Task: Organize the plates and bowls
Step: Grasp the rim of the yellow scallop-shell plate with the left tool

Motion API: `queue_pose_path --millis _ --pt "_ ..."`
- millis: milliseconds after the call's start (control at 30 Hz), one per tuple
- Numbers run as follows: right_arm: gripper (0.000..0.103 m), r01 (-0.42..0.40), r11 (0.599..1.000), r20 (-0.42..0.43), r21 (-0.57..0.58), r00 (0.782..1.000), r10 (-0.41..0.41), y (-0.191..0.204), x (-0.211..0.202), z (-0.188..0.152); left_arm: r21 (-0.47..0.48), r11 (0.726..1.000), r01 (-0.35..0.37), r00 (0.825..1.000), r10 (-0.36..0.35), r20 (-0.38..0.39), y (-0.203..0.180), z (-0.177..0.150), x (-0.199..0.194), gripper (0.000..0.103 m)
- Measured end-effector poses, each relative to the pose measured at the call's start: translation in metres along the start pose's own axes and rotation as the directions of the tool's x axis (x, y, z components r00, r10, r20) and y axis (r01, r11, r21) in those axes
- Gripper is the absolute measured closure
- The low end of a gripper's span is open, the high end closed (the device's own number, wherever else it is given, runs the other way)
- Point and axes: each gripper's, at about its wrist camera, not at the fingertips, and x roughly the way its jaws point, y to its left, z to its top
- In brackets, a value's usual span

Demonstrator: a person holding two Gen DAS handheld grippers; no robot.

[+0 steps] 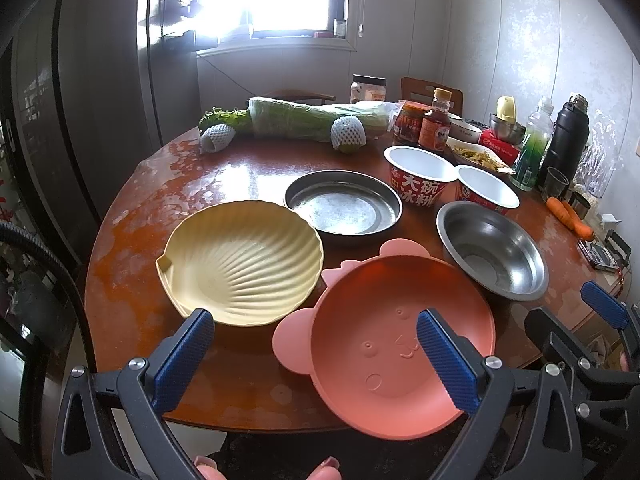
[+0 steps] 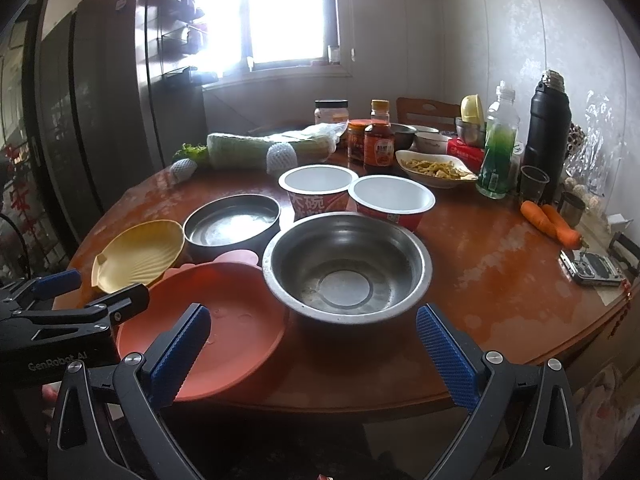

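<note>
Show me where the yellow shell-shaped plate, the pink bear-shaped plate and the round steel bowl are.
yellow shell-shaped plate [image 1: 240, 260], left wrist view, ribbed centre.
pink bear-shaped plate [image 1: 384, 320], left wrist view, flat inside.
round steel bowl [image 2: 346, 280], right wrist view, flat bottom.

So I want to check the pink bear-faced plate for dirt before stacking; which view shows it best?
The left wrist view: the pink bear-faced plate lies nearly whole, its embossed face visible. In the right wrist view the left gripper and the steel bowl cover parts of it.
</note>
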Motion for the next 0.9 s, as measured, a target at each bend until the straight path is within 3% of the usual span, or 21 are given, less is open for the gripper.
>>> queue_pose_path --millis 567,900 --pt "0.0 -0.035 0.999 0.01 -0.002 0.999 0.035 0.006 0.002 0.007 -0.033 0.999 -0.018 1.0 0.019 0.025 0.013 0.004 -0.007 0.001" --pt "0.0 -0.144 0.989 -0.011 -0.04 0.99 0.144 0.039 0.015 0.027 -0.113 0.989 -0.091 0.995 0.096 0.038 0.077 0.026 -0.006 0.001"
